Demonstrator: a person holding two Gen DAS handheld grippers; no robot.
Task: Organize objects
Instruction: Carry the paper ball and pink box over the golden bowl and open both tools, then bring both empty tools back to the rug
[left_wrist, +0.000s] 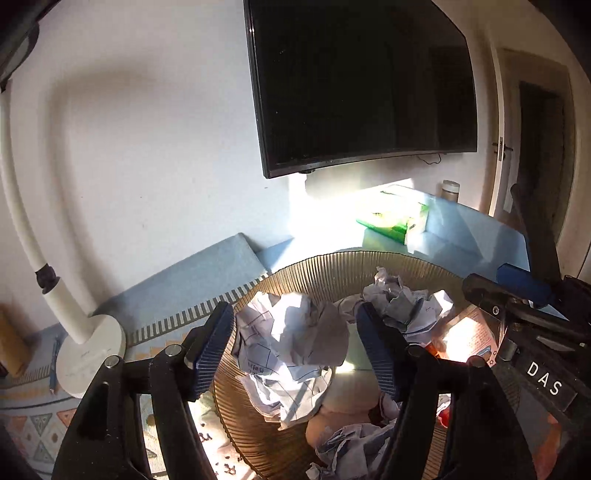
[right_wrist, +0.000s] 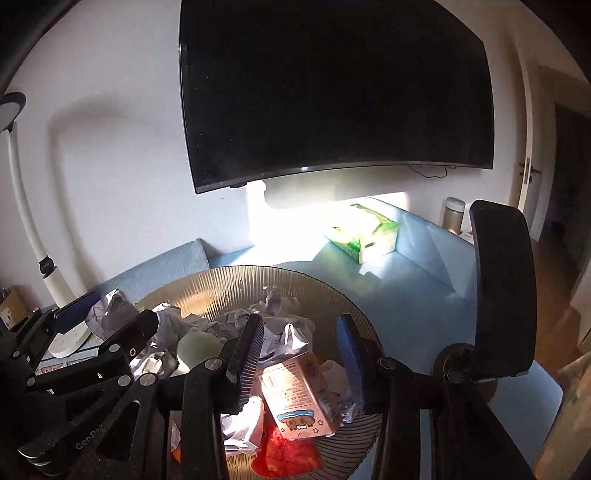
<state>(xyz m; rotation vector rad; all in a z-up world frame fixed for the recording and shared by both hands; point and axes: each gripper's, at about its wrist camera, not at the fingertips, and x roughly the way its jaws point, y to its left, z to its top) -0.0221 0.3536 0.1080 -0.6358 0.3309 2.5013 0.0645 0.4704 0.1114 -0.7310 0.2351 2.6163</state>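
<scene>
The left gripper hung over the ribbed bin, its jaws spread, a crumpled paper ball loose between them with a gap on its right side. The right gripper pinched a small printed carton above the same bin, which was full of crumpled paper. Behind, on the blue surface, lay a green tissue pack under a dark wall-mounted screen; a white lamp base stood to the left.
</scene>
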